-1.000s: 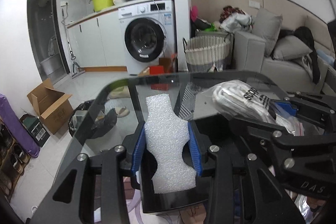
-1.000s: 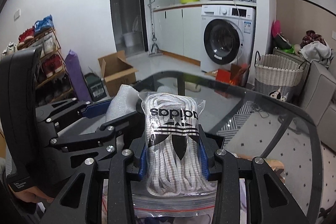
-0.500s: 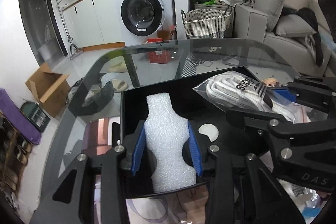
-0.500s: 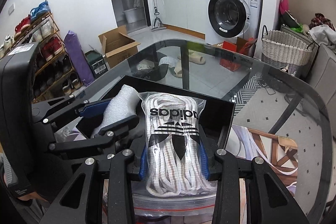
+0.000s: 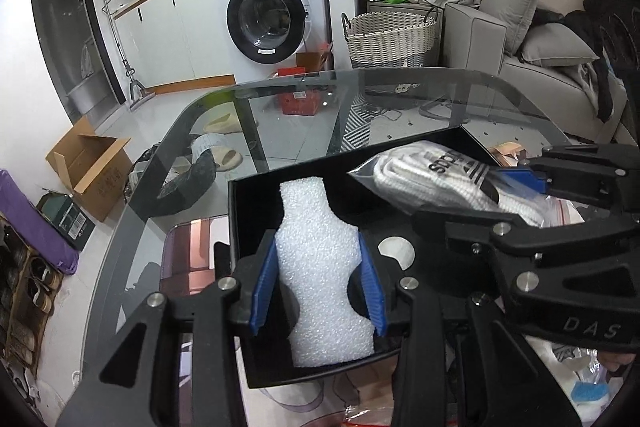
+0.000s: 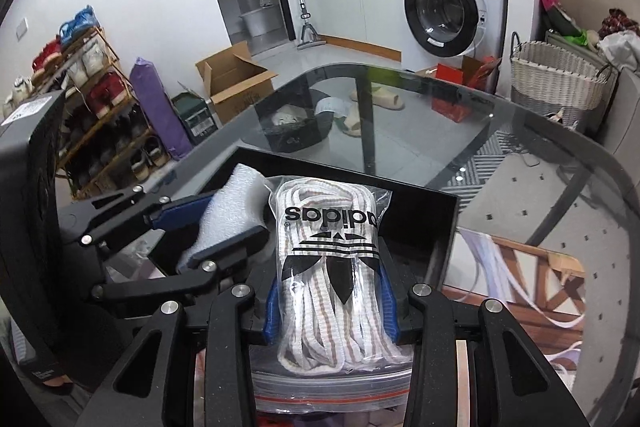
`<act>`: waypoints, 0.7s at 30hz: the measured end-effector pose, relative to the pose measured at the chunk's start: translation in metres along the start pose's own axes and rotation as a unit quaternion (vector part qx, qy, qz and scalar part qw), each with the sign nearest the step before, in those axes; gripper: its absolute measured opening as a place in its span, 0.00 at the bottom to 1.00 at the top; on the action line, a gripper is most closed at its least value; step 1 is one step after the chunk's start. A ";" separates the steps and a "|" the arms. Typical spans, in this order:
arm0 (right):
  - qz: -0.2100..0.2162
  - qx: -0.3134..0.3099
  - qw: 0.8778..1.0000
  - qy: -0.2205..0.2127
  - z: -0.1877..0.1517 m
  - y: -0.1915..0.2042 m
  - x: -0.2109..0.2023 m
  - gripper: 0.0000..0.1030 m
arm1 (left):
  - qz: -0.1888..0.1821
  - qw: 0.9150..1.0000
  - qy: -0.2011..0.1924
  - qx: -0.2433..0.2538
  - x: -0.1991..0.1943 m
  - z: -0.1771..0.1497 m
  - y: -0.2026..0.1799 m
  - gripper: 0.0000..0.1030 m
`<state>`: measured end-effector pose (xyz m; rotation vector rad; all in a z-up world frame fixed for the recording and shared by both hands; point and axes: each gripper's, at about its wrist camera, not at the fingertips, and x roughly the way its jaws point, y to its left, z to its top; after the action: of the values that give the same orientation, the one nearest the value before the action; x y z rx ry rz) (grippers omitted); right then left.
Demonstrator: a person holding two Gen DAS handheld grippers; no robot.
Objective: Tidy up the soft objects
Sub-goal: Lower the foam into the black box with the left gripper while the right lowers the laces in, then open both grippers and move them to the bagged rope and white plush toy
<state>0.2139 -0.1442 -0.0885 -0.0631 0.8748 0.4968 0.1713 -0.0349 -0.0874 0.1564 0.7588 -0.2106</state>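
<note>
While both tools hang over the black box (image 5: 240, 211) on the glass tabletop (image 5: 400, 99), each has sth. pinched. Left hand-held gripper (image 5: 318, 287): blue pads (image 5: 262, 287) pressed onto a white foam piece (image 5: 320, 267), w/ its far end reaching over the box's interior. Right hand-held gripper (image 6: 330, 301): clamped on a clear zip bag of white adidas shoelaces (image 6: 330, 247), bag also above the box, just beside the foam on its right side. Round white sticker (image 5: 394, 251) shows on the box floor btw. the two items. Whether either item touches the box floor, can't tell. Beyond the tabletop: washing machine (image 5: 272, 15), wicker basket (image 5: 390, 39), cardboard box (image 5: 86, 167) on the floor.
</note>
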 end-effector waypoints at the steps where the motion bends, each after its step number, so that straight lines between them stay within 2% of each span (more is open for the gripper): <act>1: 0.005 0.004 1.000 0.000 0.000 -0.001 0.000 0.41 | 0.000 1.000 0.000 0.000 0.000 0.000 0.000 0.39; 2: 0.007 0.010 1.000 0.001 0.000 -0.001 0.000 0.43 | 0.000 1.000 -0.001 -0.001 -0.001 0.001 0.000 0.40; 3: 0.009 0.018 1.000 0.003 -0.001 -0.003 -0.001 0.49 | -0.002 1.000 -0.001 -0.003 -0.001 0.002 0.000 0.47; 4: 0.008 0.023 1.000 0.002 -0.001 -0.004 -0.001 0.51 | -0.001 1.000 -0.001 -0.003 -0.001 0.001 0.001 0.55; 5: 0.008 0.027 1.000 0.001 0.000 -0.005 -0.002 0.51 | 0.001 1.000 -0.002 -0.004 -0.002 0.002 0.001 0.57; 12: 0.015 0.034 0.999 -0.007 0.003 -0.002 -0.015 0.51 | -0.007 1.000 -0.005 -0.020 -0.016 0.007 0.009 0.58; 16: 0.022 0.028 0.999 -0.012 0.007 0.002 -0.037 0.51 | -0.026 0.999 -0.007 -0.031 -0.035 0.010 0.013 0.58; 21: 0.019 -0.014 1.000 0.014 -0.003 0.014 -0.070 0.51 | -0.057 0.998 -0.007 -0.021 -0.069 0.003 0.016 0.59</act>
<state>0.1681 -0.1595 -0.0361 -0.0788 0.8980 0.5451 0.1278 -0.0111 -0.0361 0.0722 0.7576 -0.3034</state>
